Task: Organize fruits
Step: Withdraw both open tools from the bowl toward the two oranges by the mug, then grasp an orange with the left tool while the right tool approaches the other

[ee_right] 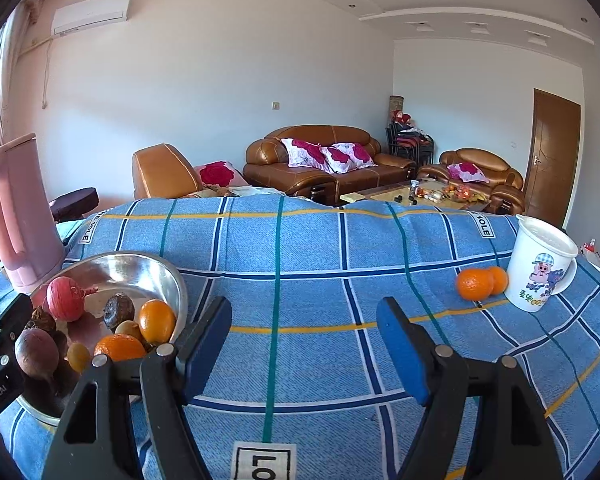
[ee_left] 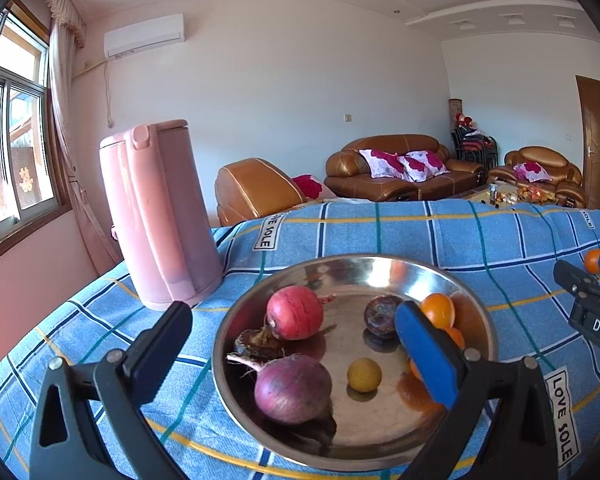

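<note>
A steel bowl (ee_left: 476, 304) on the blue checked cloth holds a red round root (ee_left: 296, 312), a purple one (ee_left: 292, 388), a dark wrinkled fruit (ee_left: 380, 314), a small yellow fruit (ee_left: 364, 374) and oranges (ee_left: 438, 310). My left gripper (ee_left: 292, 312) hangs open over the bowl, one finger outside its left rim and the blue pad (ee_left: 424, 356) above the oranges, pressing on nothing. My right gripper (ee_right: 304, 312) is open and empty over bare cloth, right of the bowl (ee_right: 172, 276). Two oranges (ee_right: 474, 284) lie on the cloth further right, against a white mug (ee_right: 540, 268).
A tall pink kettle (ee_left: 160, 216) stands just left of and behind the bowl. The table's far edge drops off toward brown sofas (ee_right: 324, 160) and a low table. Open cloth (ee_right: 300, 240) stretches between the bowl and the mug.
</note>
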Available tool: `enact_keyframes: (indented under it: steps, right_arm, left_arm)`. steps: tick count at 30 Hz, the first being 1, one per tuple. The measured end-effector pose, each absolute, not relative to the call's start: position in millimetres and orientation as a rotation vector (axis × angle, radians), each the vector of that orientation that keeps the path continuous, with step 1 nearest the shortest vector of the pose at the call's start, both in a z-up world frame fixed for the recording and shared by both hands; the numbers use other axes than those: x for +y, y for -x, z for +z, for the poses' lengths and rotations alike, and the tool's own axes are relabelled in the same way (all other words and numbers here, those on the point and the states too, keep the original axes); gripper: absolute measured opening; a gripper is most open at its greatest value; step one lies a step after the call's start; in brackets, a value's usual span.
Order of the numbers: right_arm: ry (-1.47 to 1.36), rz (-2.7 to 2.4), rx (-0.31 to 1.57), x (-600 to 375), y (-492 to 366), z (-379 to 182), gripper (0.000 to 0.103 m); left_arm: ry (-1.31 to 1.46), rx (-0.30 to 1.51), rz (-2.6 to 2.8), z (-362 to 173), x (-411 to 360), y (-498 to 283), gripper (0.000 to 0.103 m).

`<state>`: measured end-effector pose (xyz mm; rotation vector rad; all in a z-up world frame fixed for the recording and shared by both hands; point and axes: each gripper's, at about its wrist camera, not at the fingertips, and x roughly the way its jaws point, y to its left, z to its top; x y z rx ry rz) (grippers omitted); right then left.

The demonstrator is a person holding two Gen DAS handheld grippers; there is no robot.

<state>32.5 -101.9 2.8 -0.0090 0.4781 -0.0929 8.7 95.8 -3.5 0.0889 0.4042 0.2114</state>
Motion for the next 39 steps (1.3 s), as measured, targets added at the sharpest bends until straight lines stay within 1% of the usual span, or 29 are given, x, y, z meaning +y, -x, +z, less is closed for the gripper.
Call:
enact_keyframes:
  steps: [11,22,28,34,38,39]
  right_arm:
    - [-0.013,-0.163,0.49,-153.0,-25.4,2.5,0.076]
    - [-0.102,-0.253,0.541,-232.4,-22.0,-2.9,0.076]
    - [-0.127,-0.323,0.559,-281.0,-19.0,-5.0,0.076]
    - [-0.186,-0.383,0.576,-331.1,-22.1,-7.5,0.076]
    - [-0.256,-0.397,0.588,-351.8,-24.1,-10.3,0.076]
    - [-0.263,-0.4,0.59,-355.0,-24.9,-10.6,0.076]
  left_arm:
    - [-0.145,0.423,0.096,-3.2,34.4,-5.3,0.103]
    - [-0.258,0.445,-0.062,-3.2,-48.8,-15.6,0.103]
    - [-0.297,0.502,-0.196,-1.6,-105.4,-35.7,0.1]
    - [-0.28,0.577,-0.309,-4.5,-158.7,-64.9,0.099]
    - [-0.322,0.627,-0.359,-15.5,-197.5,-89.8,0.091]
    - [-0.328,0.64,-0.374,-17.2,-206.4,-95.8,0.091]
